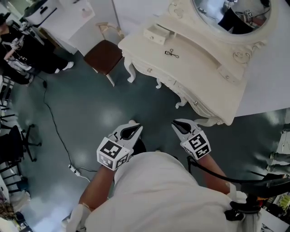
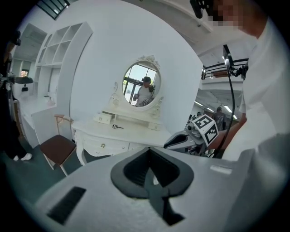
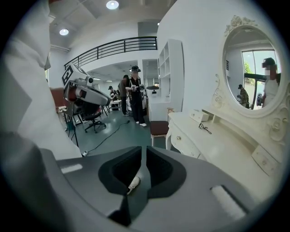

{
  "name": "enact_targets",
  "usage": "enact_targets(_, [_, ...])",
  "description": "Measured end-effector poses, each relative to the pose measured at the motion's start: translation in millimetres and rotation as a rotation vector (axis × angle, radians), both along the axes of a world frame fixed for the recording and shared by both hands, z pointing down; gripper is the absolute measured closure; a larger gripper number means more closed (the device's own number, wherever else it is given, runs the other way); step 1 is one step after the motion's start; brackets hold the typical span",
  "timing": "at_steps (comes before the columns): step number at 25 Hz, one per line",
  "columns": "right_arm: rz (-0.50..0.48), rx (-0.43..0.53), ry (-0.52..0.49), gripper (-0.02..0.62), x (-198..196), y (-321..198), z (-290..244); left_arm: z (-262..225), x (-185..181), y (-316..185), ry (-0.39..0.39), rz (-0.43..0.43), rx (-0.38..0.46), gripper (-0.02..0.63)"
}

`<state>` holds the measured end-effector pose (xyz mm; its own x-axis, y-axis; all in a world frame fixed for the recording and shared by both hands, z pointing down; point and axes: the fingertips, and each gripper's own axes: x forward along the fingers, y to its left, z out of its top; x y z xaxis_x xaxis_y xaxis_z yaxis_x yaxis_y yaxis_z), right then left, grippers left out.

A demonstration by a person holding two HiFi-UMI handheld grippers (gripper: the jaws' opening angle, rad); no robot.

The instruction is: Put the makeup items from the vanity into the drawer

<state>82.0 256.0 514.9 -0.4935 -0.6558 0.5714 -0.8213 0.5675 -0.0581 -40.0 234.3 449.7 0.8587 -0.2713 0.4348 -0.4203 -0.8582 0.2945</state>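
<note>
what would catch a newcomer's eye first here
The ornate cream vanity with its oval mirror fills the head view's upper right, one small dark makeup tool lying on its top. Nearer the person, the left claw and right claw hang shut and empty above the grey floor, well short of the vanity.

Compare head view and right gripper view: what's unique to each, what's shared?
Only head view: the right gripper seen from outside, with its marker cube. Only right gripper view: people standing in the background, a black railing, a white shelf unit. Both: the vanity, the small dark makeup tool on it, the mirror, the chair, the left gripper.
</note>
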Motion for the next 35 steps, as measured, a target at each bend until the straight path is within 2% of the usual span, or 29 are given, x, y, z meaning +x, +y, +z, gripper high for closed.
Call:
enact_targets(9, [0.098, 0.034, 0.035, 0.565, -20, -158, -21, -23, -25, -142, 0.012, 0.124, 0.027, 0.603])
enact_targets(14, [0.142, 0.047, 0.098, 0.565, -4, -225, -15, -8, -39, -194, 0.0, 0.15, -0.005, 0.603])
enact_targets(23, [0.142, 0.027, 0.231, 0.554, 76, -332, 31, -4, -14, -272, -0.005, 0.104, -0.016, 0.604])
enact_targets(28, [0.094, -0.014, 0.312, 0.54, 115, -393, 57, -20, 5, -329, -0.01, 0.024, -0.037, 0.604])
enact_targets(35, [0.033, -0.066, 0.381, 0.523, 158, -453, 99, -19, 42, -392, -0.043, -0.031, -0.055, 0.604])
